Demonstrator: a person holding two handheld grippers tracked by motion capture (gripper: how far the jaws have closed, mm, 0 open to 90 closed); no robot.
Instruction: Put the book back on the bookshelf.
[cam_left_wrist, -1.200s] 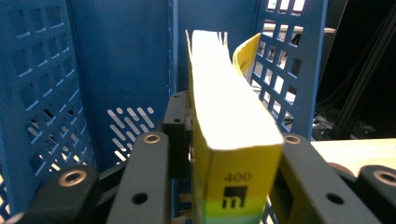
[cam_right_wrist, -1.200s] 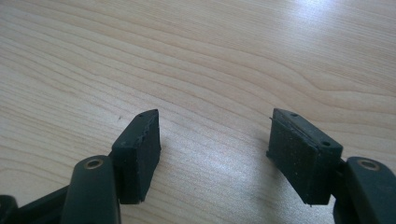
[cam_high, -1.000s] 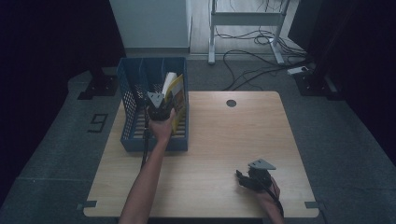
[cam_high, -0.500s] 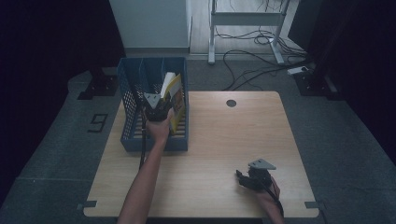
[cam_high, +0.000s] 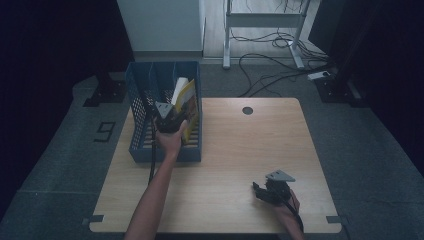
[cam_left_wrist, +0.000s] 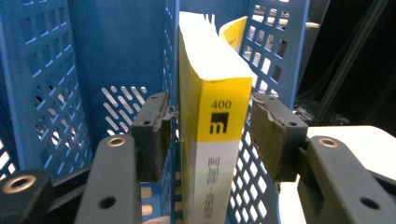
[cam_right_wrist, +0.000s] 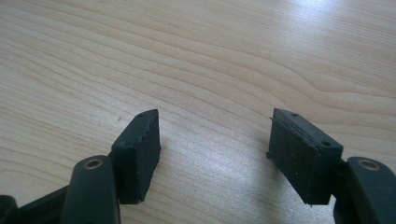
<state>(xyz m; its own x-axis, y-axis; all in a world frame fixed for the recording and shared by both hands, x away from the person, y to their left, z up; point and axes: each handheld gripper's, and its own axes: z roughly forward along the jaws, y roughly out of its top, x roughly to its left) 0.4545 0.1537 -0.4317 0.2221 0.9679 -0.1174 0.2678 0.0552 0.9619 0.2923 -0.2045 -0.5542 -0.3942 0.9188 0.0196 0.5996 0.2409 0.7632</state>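
A thick book with a yellow and white spine (cam_left_wrist: 215, 102) stands upright in the right compartment of a blue mesh file basket (cam_high: 165, 152). From above, the book (cam_high: 186, 97) leans slightly against the basket's right wall. My left gripper (cam_high: 167, 117) reaches into the basket, open, with its jaws (cam_left_wrist: 208, 126) on either side of the spine. The right pad (cam_left_wrist: 273, 140) is at the spine's edge and the left pad (cam_left_wrist: 152, 133) stands clear of it. My right gripper (cam_high: 261, 192) rests low over the table's front right, open (cam_right_wrist: 215, 135), with bare wood between its jaws.
The wooden table (cam_high: 240, 150) has a round cable hole (cam_high: 247, 110) near its far edge. The basket takes the table's far left corner. Beyond the table stand a metal desk frame (cam_high: 260, 20) and loose cables on the floor (cam_high: 280, 55).
The left hand has only shifted slightly at the book in the basket. The right gripper has stayed where it was.
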